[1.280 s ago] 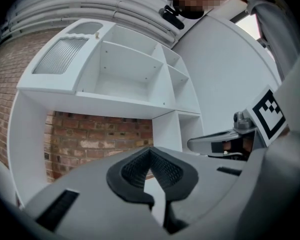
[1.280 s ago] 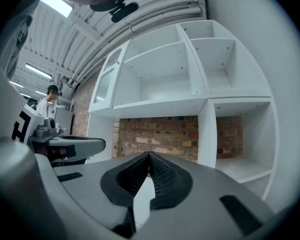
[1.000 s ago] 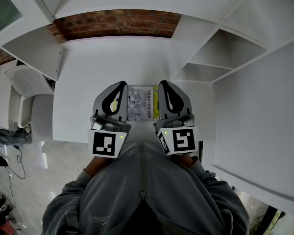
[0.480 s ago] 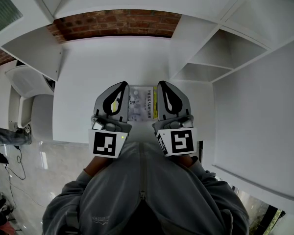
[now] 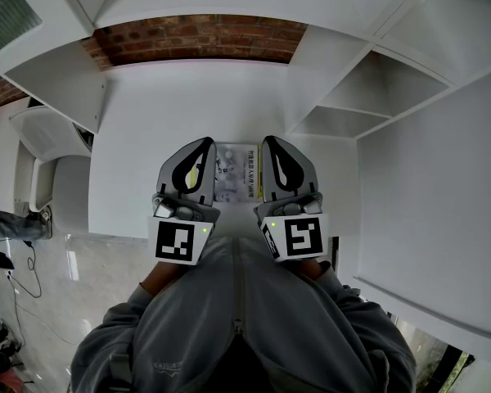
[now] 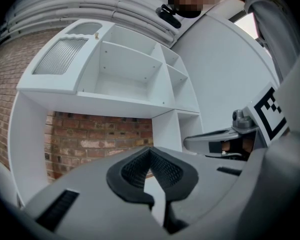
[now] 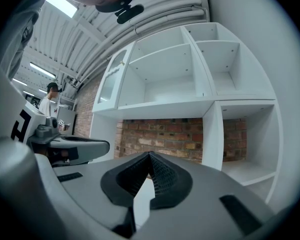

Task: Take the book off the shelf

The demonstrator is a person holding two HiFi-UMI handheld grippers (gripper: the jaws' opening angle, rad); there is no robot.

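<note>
Right, thin white-and-yellow book (image 5: 236,177) lay between grey left gripper (image 5: 203,144) and grey right gripper (image 5: 271,144), long axis parallel to them. Both grippers were closed, empty.

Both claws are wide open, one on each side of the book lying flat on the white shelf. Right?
No, both are shut. The left gripper view shows the left claw closed on nothing, and the right gripper view shows the same for the right claw. They do sit one on each side of the book lying flat on the white shelf.
</note>
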